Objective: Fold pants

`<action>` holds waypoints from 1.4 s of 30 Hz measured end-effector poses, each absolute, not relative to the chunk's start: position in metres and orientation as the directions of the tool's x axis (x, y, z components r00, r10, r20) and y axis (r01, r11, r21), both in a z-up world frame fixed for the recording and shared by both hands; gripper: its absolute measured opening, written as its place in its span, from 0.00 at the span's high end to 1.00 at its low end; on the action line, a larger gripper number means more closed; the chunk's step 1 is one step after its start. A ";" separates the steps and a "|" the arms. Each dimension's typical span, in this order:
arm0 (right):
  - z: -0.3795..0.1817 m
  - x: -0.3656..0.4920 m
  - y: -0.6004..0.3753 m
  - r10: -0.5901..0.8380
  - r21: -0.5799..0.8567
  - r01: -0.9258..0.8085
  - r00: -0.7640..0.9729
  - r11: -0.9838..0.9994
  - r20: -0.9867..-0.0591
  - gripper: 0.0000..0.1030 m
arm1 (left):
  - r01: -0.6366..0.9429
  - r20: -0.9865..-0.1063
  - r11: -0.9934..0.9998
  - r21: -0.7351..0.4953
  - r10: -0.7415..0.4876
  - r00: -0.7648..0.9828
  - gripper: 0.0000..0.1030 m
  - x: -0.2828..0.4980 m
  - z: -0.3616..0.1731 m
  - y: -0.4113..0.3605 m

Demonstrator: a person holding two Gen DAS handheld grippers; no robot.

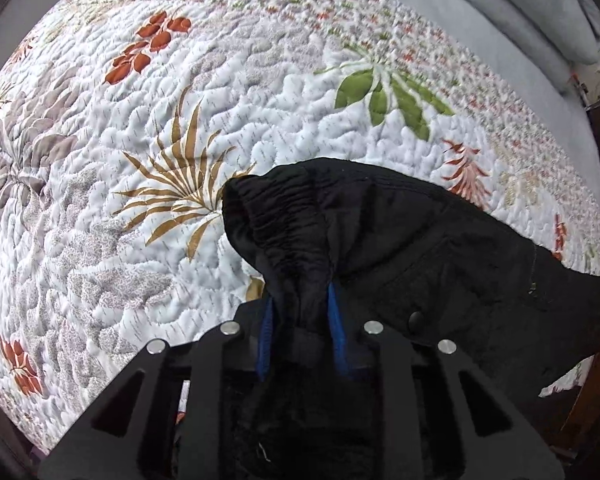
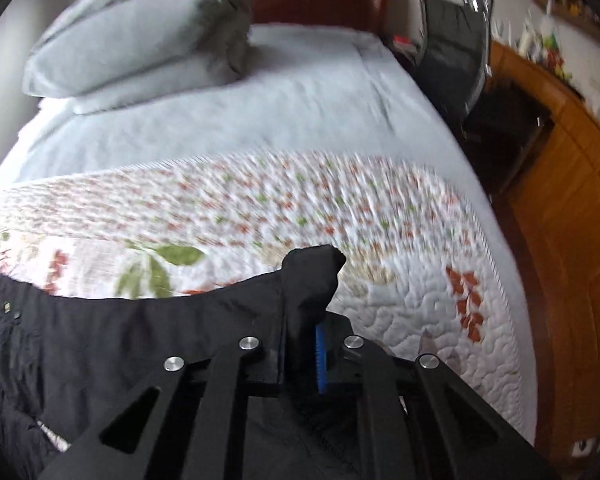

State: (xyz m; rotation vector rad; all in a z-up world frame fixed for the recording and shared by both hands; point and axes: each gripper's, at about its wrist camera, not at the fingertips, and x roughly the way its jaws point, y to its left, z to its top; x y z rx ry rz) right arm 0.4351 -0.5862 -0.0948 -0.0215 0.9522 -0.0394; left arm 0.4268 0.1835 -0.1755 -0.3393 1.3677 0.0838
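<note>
Both grippers pinch black pants (image 1: pixel 400 240).

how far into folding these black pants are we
Early. Done: the left gripper and right gripper are each shut on a bunch of the black pants, which sag between them. In hand: carrying them above the floral quilt. Left: every fold; none shows yet.

No legible text (frames blurred)
</note>
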 end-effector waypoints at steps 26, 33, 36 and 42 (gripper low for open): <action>-0.034 0.170 -0.641 0.151 0.305 0.010 0.852 0.952 -0.501 0.90 | 0.000 -0.653 0.842 -0.540 -0.419 0.631 0.77 0.204 -0.062 0.207; -0.066 0.097 -0.673 0.127 0.418 0.101 0.866 0.903 -0.484 0.90 | -0.030 -0.651 0.822 -0.568 -0.427 0.628 0.75 0.153 -0.078 0.220; -0.078 0.071 -0.676 0.116 0.430 0.124 0.864 0.894 -0.489 0.90 | -0.045 -0.662 0.825 -0.564 -0.419 0.622 0.75 0.138 -0.087 0.221; -0.093 0.038 -0.675 0.125 0.471 0.132 0.870 0.872 -0.476 0.90 | -0.058 -0.662 0.819 -0.570 -0.417 0.623 0.73 0.124 -0.100 0.223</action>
